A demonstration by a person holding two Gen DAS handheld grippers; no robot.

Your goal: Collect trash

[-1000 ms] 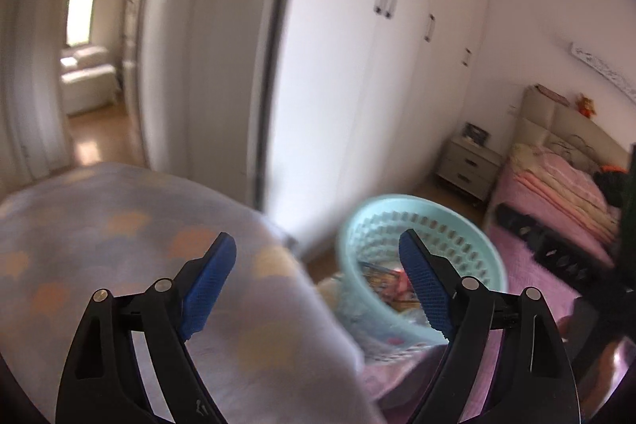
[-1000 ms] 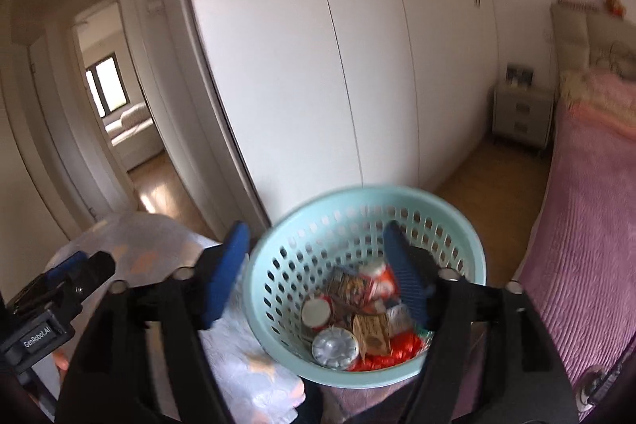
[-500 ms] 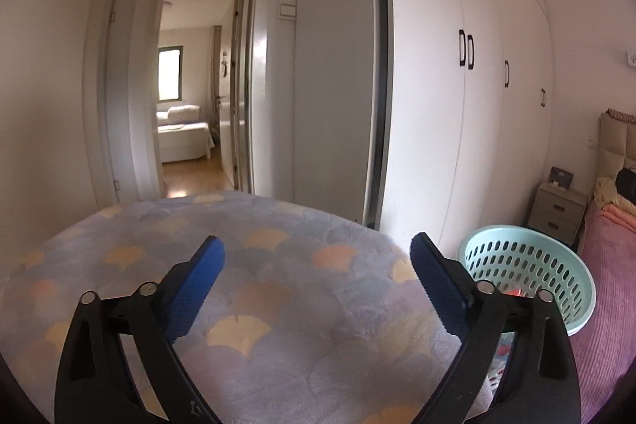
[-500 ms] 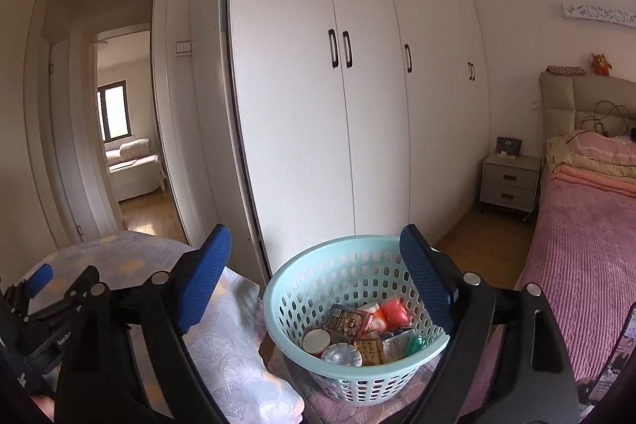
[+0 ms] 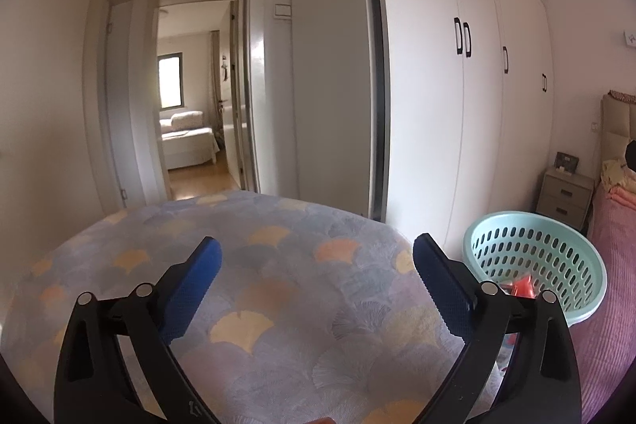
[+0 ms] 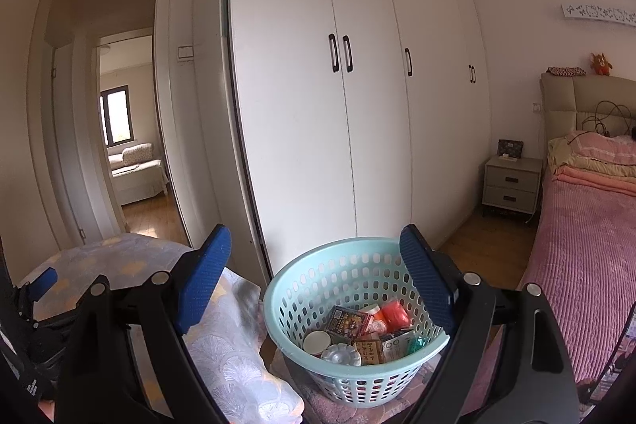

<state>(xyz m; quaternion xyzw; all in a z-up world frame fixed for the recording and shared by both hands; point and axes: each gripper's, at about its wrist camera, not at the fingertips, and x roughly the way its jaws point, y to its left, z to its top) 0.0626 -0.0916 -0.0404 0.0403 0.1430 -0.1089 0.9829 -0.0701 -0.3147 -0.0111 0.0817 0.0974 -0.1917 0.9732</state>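
Trash [image 6: 359, 330] is already piled in the mint basket [image 6: 318, 304] right ahead of the right gripper [image 6: 314, 277], slightly below it. Boxes, cups, a lid: looks light and crushable, so I'd pinch edges or just take the basket's stiff rim. Both grippers gape empty, having just widened; the left gripper [image 5: 316, 275] hovers over the patterned blanket [image 5: 278, 289].

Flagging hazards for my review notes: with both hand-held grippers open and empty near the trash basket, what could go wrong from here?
1. The mint basket appears to sit near the pink bedspread's edge; a nudge from the right hand-held gripper might tip it.
2. It already holds packets and cups; more trash dropped from high up could bounce out.
3. The left hand-held gripper faces only the patterned blanket, where it might snag fabric.
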